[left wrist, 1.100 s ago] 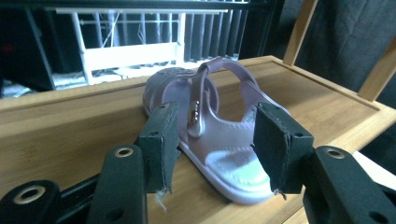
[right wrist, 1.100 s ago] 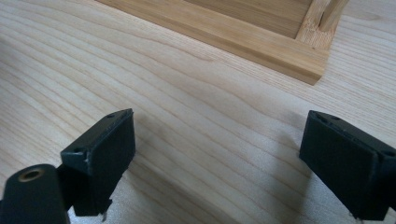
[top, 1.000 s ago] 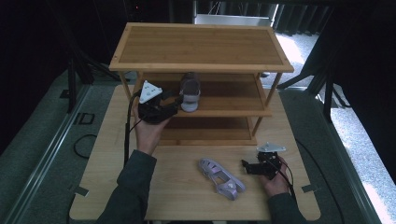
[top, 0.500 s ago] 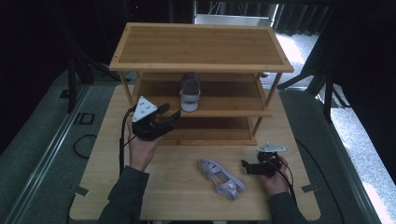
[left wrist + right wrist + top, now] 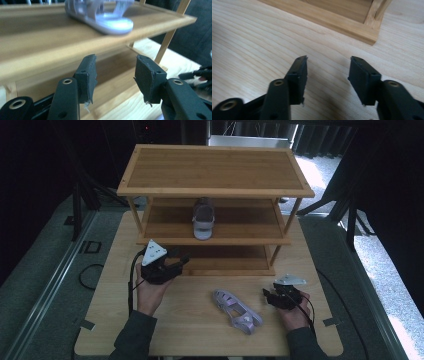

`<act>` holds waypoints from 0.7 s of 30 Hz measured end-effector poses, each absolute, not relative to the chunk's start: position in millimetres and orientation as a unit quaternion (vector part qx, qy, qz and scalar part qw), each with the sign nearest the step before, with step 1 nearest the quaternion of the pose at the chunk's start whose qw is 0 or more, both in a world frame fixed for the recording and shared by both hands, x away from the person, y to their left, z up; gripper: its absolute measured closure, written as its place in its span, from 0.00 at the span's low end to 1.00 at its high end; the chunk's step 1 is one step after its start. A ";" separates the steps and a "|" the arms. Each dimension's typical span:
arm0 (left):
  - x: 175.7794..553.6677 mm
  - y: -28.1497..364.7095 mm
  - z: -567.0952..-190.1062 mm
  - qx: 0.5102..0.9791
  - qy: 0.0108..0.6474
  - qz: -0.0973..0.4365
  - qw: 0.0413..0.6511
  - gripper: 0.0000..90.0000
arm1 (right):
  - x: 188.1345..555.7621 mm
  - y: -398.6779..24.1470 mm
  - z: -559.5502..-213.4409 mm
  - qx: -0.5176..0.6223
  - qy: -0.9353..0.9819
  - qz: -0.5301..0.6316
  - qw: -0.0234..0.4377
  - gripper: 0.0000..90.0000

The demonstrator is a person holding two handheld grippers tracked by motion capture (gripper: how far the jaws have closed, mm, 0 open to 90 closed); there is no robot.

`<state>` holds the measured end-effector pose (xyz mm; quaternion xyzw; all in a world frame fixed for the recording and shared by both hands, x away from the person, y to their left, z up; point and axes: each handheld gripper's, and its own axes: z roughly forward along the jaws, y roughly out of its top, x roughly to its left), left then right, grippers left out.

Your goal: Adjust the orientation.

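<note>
Pale, grained wood forms the surface (image 5: 190, 330) beneath a slatted three-tier rack (image 5: 215, 170). One strappy lilac sandal (image 5: 238, 310) lies on the surface between both tongs; its mate (image 5: 203, 220) sits on the middle shelf. Left tongs (image 5: 176, 262) stand spread, empty; right tongs (image 5: 267, 296), just been closing, stand apart on nothing.

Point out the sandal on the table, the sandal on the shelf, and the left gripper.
sandal on the table (image 5: 238, 311), high view, on its straps.
sandal on the shelf (image 5: 203, 219), high view, on its upper.
left gripper (image 5: 182, 261), high view, between its fingertips.
</note>
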<state>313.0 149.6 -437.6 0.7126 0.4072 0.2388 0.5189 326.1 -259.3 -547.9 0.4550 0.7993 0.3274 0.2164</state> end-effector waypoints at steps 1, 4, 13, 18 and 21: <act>312.7 149.7 -440.0 0.713 0.409 0.239 0.517 0.58 | 325.0 -258.9 -545.8 0.454 0.799 0.331 0.216 0.57; 311.5 150.4 -451.1 0.712 0.417 0.235 0.513 0.58 | 321.0 -256.4 -540.7 0.448 0.798 0.342 0.215 0.57; 310.4 158.7 -477.3 0.711 0.441 0.228 0.498 0.58 | 301.9 -239.8 -522.5 0.411 0.804 0.374 0.210 0.57; 308.1 166.6 -488.2 0.712 0.449 0.230 0.488 0.58 | 291.7 -230.0 -513.4 0.387 0.809 0.392 0.203 0.58; 305.6 169.6 -494.2 0.711 0.456 0.228 0.485 0.58 | 285.7 -222.9 -507.7 0.373 0.812 0.402 0.198 0.57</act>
